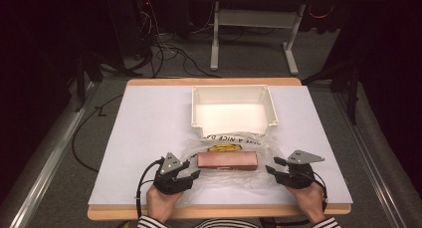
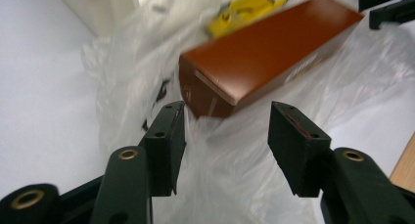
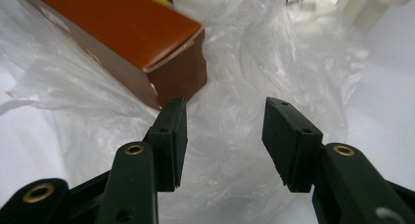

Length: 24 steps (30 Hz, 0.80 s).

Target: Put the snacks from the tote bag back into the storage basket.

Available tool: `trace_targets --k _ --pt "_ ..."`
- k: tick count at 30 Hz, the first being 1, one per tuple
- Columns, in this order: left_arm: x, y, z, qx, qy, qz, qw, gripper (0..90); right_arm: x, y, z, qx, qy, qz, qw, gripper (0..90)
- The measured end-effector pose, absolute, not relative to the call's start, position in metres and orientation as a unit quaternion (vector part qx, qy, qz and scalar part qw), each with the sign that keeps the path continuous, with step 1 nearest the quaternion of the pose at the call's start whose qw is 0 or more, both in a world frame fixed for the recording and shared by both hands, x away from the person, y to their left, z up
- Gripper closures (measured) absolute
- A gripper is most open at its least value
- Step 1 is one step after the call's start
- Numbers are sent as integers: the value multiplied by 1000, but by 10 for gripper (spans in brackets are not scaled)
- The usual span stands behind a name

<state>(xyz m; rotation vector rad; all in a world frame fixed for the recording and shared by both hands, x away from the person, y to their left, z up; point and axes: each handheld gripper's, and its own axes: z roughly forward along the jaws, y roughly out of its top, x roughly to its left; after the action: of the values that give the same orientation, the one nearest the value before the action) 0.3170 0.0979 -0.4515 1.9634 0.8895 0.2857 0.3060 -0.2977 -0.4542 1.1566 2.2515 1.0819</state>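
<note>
Both hand-held grippers, left (image 2: 222, 116) & right (image 3: 222, 111), gape empty over plastic bag (image 2: 235, 175); brown box (image 2: 259, 48) blurred.

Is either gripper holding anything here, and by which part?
Nothing is held. Both the left gripper and the right gripper stand open over the clear plastic bag, with the brown box lying on the bag between them, ungripped.

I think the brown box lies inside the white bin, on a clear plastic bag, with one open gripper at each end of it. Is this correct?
Not quite. The brown box is not inside the white bin; it lies on the table in front of it, as the high view shows. The rest holds: it rests on the clear plastic bag, with the open left gripper and right gripper at its ends.
</note>
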Motion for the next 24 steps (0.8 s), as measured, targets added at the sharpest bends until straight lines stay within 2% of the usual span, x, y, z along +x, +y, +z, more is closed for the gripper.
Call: trace_targets --k 6,9,13,17,21,24 --pt "330 96 -442 784 384 132 469 486 301 -299 -436 401 790 412 212 581" --pt "345 96 -447 774 413 136 461 515 303 -289 -430 375 794 426 218 683" --pt "360 95 -457 768 435 138 450 529 313 -276 -431 366 803 423 205 740" --pt "368 91 -465 768 443 143 440 530 323 -272 -435 369 803 429 188 734" --pt "373 90 -471 765 451 147 436 522 327 -267 -435 364 801 442 174 637" --pt "375 90 -474 767 453 149 430 515 326 -266 -433 358 802 446 174 612"
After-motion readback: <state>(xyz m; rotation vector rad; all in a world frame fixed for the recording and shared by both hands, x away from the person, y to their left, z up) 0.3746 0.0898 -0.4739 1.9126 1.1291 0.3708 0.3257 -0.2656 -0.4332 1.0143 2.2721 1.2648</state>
